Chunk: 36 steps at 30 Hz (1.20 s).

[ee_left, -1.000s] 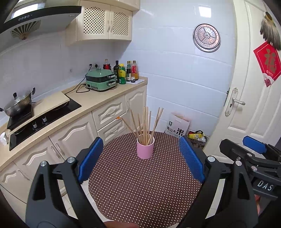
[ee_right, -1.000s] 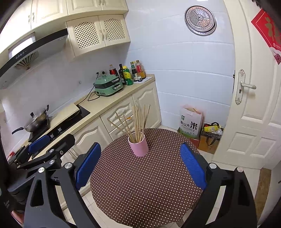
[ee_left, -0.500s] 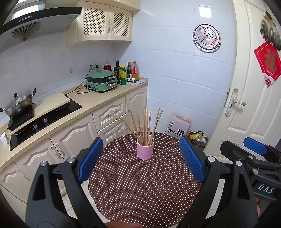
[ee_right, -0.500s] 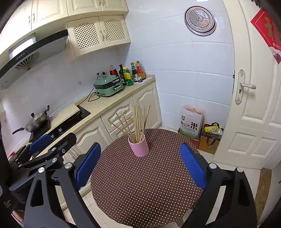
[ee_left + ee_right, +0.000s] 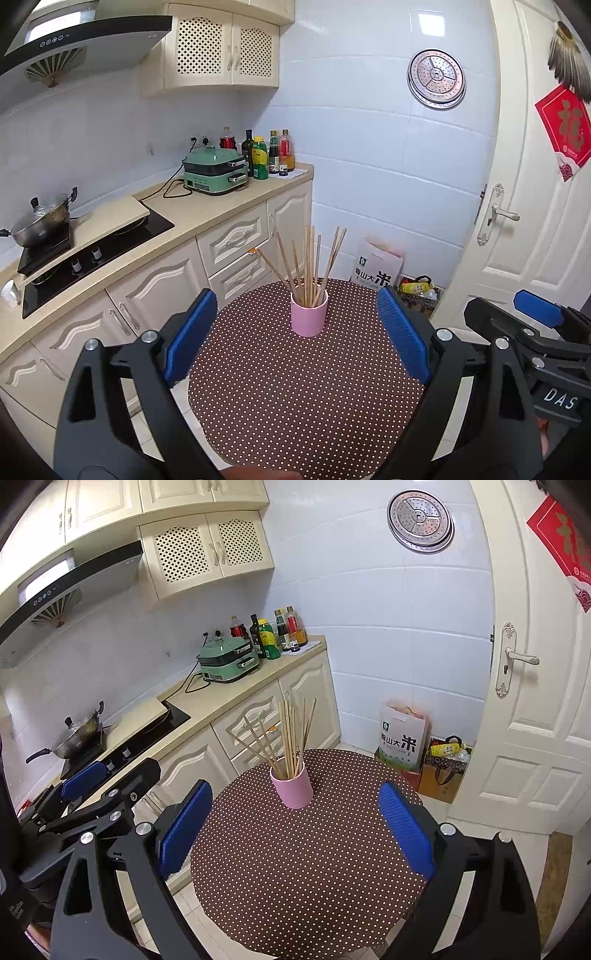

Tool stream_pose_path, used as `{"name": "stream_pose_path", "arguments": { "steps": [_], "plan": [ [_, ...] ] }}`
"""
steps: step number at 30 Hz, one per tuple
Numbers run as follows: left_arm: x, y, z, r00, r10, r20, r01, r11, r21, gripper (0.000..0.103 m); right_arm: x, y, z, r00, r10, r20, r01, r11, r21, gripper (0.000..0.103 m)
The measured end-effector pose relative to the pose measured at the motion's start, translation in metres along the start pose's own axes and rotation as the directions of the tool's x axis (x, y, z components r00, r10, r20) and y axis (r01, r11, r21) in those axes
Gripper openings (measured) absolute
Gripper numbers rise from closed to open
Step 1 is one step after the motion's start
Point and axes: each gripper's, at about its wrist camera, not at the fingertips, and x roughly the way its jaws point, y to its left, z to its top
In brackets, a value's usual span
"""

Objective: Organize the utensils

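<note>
At far left a wok sits on the stove, then a green cooker and bottles. The pink cup of chopsticks stands upright on the dotted bench. Left gripper and right gripper hover with jaws released. A white door closes the right.

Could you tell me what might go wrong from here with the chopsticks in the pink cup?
The pink cup is narrow and holds tall, splayed chopsticks, so a nudge from either open gripper could tip it onto the dotted table. The chopsticks lean in different directions; closing on one may drag its neighbours out. The left gripper and right gripper hover side by side and could collide.
</note>
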Motion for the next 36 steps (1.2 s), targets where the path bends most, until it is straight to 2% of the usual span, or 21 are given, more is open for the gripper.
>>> {"name": "stream_pose_path", "arguments": {
  "steps": [36],
  "plan": [
    [0.017, 0.0, 0.0, 0.999, -0.011, -0.03, 0.011, 1.0, -0.003, 0.087, 0.009, -0.003, -0.004, 0.999, -0.014, -0.031, 0.015, 0.999, 0.034, 0.088]
  ]
}}
